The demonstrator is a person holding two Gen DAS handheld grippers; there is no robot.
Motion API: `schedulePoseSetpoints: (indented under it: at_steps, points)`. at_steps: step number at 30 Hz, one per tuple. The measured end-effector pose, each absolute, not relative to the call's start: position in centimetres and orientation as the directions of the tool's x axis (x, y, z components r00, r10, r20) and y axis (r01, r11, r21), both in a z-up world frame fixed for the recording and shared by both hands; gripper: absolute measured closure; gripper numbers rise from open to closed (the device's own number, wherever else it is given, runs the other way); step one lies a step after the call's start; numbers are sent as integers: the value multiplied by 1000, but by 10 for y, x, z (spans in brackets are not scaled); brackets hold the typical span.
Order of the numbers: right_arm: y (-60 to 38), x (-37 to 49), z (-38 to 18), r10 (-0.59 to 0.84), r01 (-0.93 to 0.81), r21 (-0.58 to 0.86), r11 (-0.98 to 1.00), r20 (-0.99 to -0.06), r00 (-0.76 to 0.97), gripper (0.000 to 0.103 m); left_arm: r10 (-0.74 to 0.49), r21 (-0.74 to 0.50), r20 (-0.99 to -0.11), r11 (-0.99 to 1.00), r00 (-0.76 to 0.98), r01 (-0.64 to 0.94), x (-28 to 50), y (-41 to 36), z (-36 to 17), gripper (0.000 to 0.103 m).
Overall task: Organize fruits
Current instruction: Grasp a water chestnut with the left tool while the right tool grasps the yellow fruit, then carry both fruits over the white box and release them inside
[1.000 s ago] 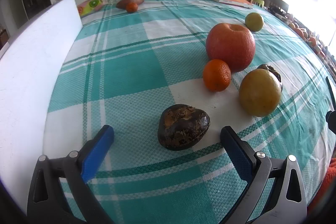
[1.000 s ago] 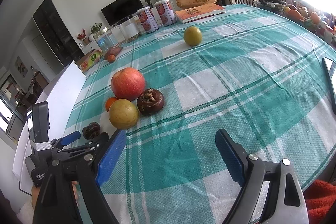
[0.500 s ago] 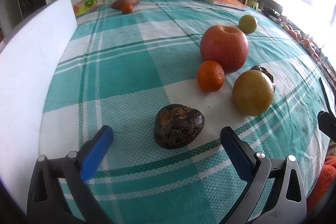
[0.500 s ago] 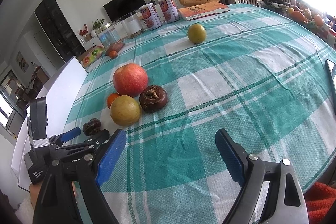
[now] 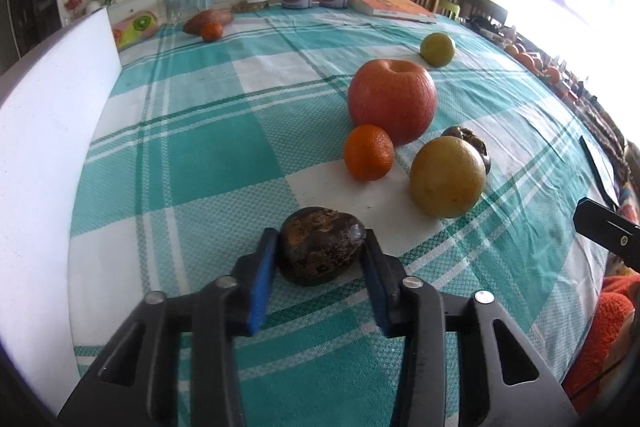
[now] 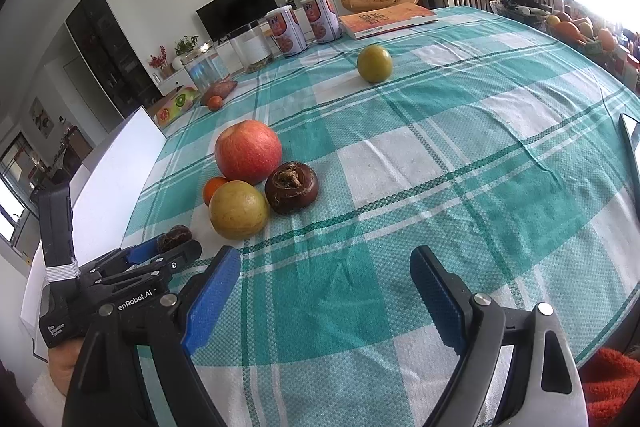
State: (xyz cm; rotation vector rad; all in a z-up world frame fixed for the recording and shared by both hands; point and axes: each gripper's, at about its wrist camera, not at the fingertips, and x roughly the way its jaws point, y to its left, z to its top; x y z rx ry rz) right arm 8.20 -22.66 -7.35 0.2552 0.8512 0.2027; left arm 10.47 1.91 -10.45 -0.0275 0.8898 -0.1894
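Your left claw [image 5: 320, 247] pinches the dark brown fruit [image 5: 322, 245] by its long sides, while your right claw [image 6: 324, 287] is spread wide, farther away.

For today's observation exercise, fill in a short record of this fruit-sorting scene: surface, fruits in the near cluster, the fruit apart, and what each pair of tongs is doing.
surface: checked tablecloth
near cluster: red apple, small orange, yellow fruit, dark round fruit
fruit apart: green-yellow fruit, farther back
left tongs: shut on dark wrinkled fruit, which rests on the cloth
right tongs: open, holding nothing
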Motion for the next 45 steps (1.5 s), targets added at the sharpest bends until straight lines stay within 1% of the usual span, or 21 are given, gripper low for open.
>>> schedulePoseSetpoints:
  at_steps: [3,5,7,11,14,16,18,20,21,26,31,33,35,38,41,43,45]
  points:
    - [-220,86,-75,308,-110,309,945,-722,619,16,-211,-167,-747,977,631,130,93,30,-98,62]
    - [-210,96,-84,380,-151,359,921,-743,551,16,-214,-175,-748,977,629,124,85,33,-96,62]
    - [-198,105,-94,447,-171,422,890,-742,500,18,-219,-183,-757,976,616,121,76,34,-97,62]
    - [-176,125,-106,489,-148,485,862,-720,493,20,-218,-191,-764,976,607,109,58,37,-96,62]
    - [-163,140,-108,493,-130,500,856,-714,498,27,-214,-198,-766,976,606,94,48,44,-95,62]
    - [-157,149,-109,490,-121,502,857,-717,495,34,-214,-211,-769,974,602,77,45,48,-95,62]
    - [-152,156,-109,470,-101,491,865,-725,504,36,-217,-222,-774,973,595,67,43,50,-96,62]
    - [-151,160,-109,446,-77,478,875,-734,512,45,-214,-218,-779,974,589,65,43,49,-97,62]
    - [-153,160,-109,440,-70,475,877,-738,512,53,-213,-216,-783,974,585,66,42,48,-98,62]
    - [-168,132,-108,490,-85,520,850,-721,491,53,-244,-235,-777,968,581,92,32,44,-87,62]
    - [-178,91,-106,509,-118,520,846,-724,465,53,-289,-253,-773,957,565,144,15,38,-76,62]
    - [-172,86,-97,519,-141,517,844,-723,457,53,-331,-296,-769,943,547,155,6,39,-68,62]
    - [-159,83,-81,543,-191,518,834,-708,452,53,-372,-336,-738,926,563,172,-6,44,-48,62]
    - [-122,77,-48,599,-306,516,800,-671,437,53,-375,-344,-674,922,636,178,-26,68,-4,62]
    - [-69,68,-13,661,-453,490,745,-635,400,53,-307,-346,-627,933,716,98,-38,116,29,62]
    - [-30,60,3,700,-543,473,694,-619,356,53,-197,-321,-632,947,750,-22,-44,156,38,62]
    - [9,51,11,727,-617,456,642,-618,299,53,-58,-269,-660,949,749,-163,-47,195,33,62]
